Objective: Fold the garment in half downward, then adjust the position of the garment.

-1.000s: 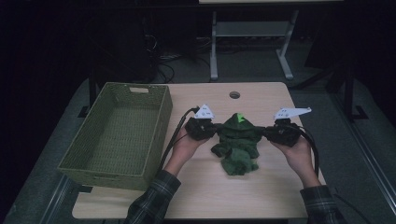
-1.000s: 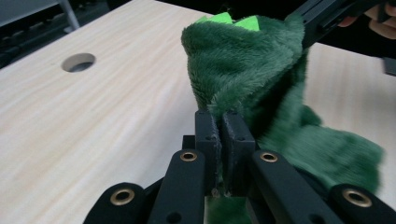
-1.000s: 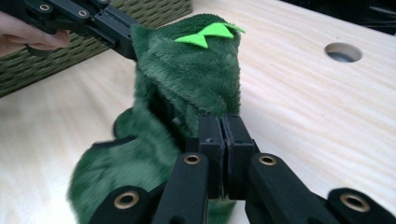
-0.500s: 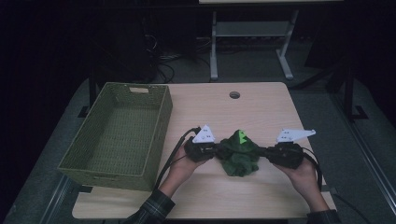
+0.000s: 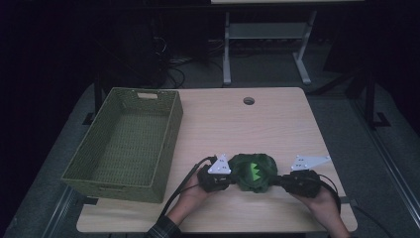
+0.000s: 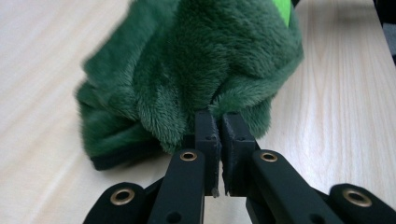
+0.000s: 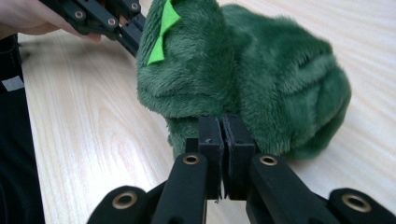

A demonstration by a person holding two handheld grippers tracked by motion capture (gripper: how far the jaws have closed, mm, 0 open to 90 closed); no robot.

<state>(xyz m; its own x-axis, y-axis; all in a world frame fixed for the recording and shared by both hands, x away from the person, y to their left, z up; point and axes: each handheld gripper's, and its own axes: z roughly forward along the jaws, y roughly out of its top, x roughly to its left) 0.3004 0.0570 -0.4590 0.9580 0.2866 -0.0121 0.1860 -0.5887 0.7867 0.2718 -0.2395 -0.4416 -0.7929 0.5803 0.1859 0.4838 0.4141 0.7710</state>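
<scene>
- The left gripper [image 5: 221,179] and right gripper [image 5: 292,182] each had their jaws clamped on an edge of the fluffy dark-green plush garment with bright green felt spikes [image 5: 254,172].
- The garment lay bunched on the pale wooden table [image 5: 277,119], near its front edge.
- The woven olive-green basket [image 5: 148,166] held nothing; judging from that, placing the garment inside remained.

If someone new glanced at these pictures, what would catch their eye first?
Probably the fuzzy green garment bunched at the table's near edge, pinched by the left gripper and right gripper from either side. Then the woven green basket standing to its left.
</scene>
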